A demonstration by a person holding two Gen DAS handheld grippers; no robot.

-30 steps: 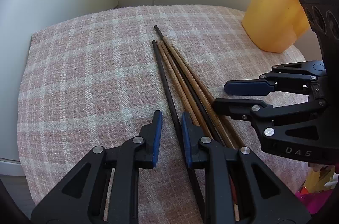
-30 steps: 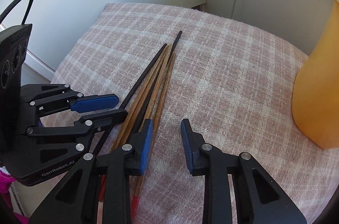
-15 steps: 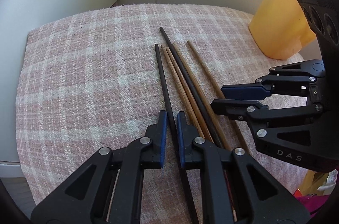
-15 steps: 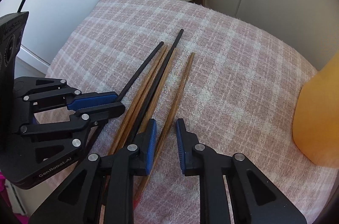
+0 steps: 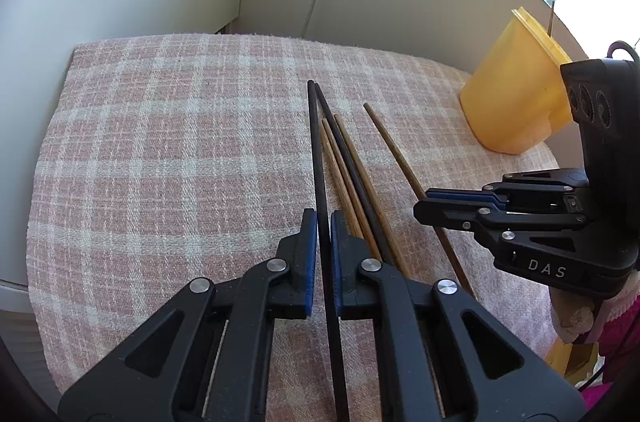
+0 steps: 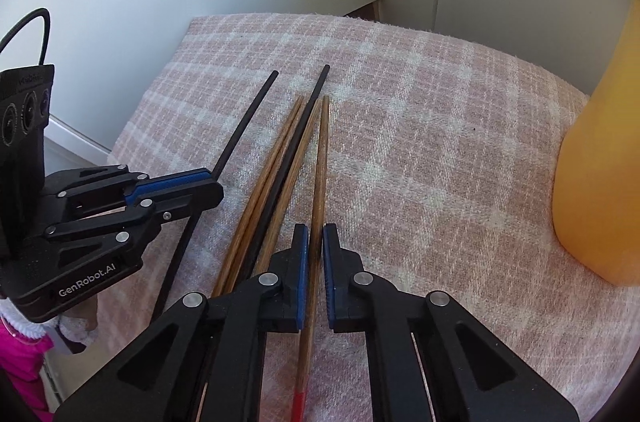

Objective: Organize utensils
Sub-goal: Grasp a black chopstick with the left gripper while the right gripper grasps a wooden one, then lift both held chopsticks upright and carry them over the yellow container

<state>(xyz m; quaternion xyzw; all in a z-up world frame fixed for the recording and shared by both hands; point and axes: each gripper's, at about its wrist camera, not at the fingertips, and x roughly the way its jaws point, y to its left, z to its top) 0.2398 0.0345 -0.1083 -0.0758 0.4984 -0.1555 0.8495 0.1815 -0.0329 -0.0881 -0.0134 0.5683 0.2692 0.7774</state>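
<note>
Several chopsticks lie on a pink plaid cloth [image 5: 180,142]. In the left wrist view my left gripper [image 5: 322,218] is closing its blue pads on a black chopstick [image 5: 314,142] that points away from me. Just to its right lie two brown chopsticks [image 5: 348,182] and a second black one [image 5: 348,158]. In the right wrist view my right gripper [image 6: 316,228] is closing on a brown chopstick [image 6: 322,150] with a red end, set apart from that bundle. Each gripper shows in the other's view: the left [image 6: 214,182] and the right [image 5: 422,203].
A tall yellow plastic container [image 5: 516,102] stands on the cloth at the far right, close to my right gripper [image 6: 600,162]. White walls and a hanging cable back the table. A magenta sleeve [image 6: 20,362] shows at the near edge.
Both grippers have closed, the left on the black chopstick and the right on a brown one. The brown one was drawn right, out of the bundle; the black one shifted left.
</note>
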